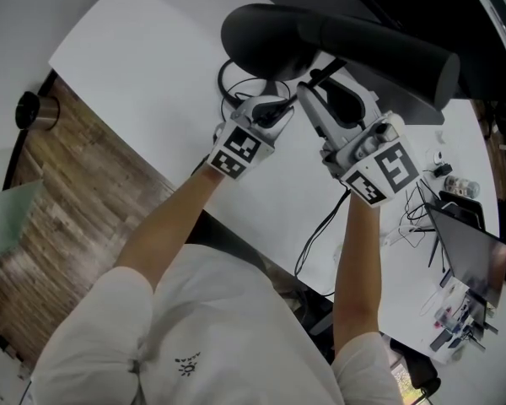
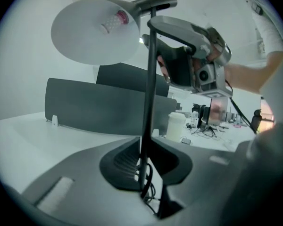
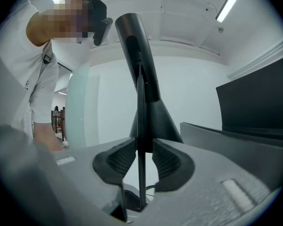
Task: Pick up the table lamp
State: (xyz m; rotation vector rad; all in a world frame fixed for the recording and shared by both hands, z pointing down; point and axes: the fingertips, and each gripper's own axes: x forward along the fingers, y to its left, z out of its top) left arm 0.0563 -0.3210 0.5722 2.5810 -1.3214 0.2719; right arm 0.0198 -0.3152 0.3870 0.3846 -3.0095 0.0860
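Note:
The black table lamp stands on the white table, its wide shade hiding the base in the head view. My left gripper is low on the thin black stem, and in the left gripper view its pads press the stem from both sides: left gripper shut on it. My right gripper comes from the other side, higher up. In the right gripper view the stem runs between the jaws of the right gripper with a slit still showing beside it, so it is open.
The lamp's black cable trails off the near table edge. A dark screen and loose wires and small items lie at the right. A grey divider panel and a white jar stand behind the lamp. Wooden floor lies left.

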